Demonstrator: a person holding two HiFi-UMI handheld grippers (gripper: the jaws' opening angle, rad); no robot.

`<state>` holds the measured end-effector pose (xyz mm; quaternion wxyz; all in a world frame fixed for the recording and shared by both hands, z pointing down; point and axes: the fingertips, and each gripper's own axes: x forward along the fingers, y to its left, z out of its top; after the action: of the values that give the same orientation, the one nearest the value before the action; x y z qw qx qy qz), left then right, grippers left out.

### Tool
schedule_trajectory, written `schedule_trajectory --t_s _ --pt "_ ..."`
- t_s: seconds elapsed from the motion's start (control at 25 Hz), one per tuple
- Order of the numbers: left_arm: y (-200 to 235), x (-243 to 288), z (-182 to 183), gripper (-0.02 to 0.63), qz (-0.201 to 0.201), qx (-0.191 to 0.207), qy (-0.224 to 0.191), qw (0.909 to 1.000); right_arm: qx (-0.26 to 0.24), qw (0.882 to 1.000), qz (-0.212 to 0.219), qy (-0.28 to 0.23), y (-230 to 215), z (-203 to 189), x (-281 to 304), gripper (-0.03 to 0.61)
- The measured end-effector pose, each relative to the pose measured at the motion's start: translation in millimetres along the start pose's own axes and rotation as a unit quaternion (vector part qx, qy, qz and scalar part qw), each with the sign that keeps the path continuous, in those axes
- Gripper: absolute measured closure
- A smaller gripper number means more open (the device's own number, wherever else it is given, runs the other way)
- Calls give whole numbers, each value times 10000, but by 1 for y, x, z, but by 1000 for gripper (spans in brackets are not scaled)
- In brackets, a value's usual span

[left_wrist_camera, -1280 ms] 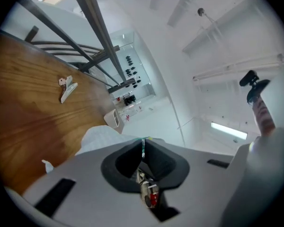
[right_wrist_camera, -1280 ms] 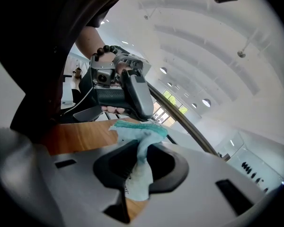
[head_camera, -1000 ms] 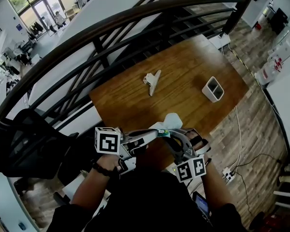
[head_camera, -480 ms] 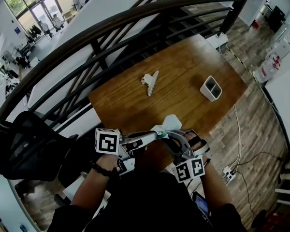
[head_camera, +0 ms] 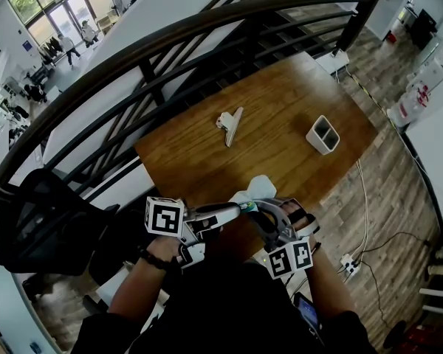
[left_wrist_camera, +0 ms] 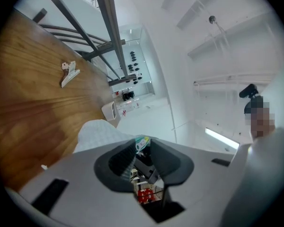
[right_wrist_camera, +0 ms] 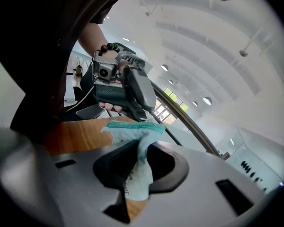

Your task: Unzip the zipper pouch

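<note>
An open hall with a dark curved railing [head_camera: 170, 35] lies beyond the wooden counter [head_camera: 273, 94], which carries a white holder [head_camera: 323, 135] and a clip [head_camera: 231, 125] further off. The zipper pouch [right_wrist_camera: 138, 141] hangs over the near edge. Its soft, light cloth will likely bunch, so one end needs anchoring. The right gripper [right_wrist_camera: 139, 167] has its jaws pinching the cloth below the teal zipper band [right_wrist_camera: 132, 125]. The left gripper [left_wrist_camera: 143, 148] has just been opening its jaws. They stand slightly apart, with the small pull tab [left_wrist_camera: 141, 142] loose at their tips.
</note>
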<state>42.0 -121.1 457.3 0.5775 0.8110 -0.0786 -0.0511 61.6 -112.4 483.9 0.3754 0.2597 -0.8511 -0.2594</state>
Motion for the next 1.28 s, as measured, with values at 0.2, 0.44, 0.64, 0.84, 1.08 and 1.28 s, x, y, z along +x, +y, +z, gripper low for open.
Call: schedule_trajectory --t_s 0.2,0.44,0.64,0.84,1.08,1.28 --pt "-3 2 -2 535 -34 -432 -102 9990 35 10000 -36 37 -3 -3 -1 520" --pt "-9 4 0 537 -315 -706 -248 9967 24 10000 3 52 0 0 1 520" --pt "-6 7 -3 560 -220 -735 -199 9969 89 9999 13 55 1 -1 1 520" --pt "-5 6 0 598 -224 -770 -256 9964 232 9997 53 32 2 -2 2 520" --pt "7 6 3 600 341 89 136 9993 1235 9908 520 -165 13 -12 6 486" --pt "18 6 -9 600 680 556 729 9935 2110 9705 1053 -494 17 -11 -6 419"
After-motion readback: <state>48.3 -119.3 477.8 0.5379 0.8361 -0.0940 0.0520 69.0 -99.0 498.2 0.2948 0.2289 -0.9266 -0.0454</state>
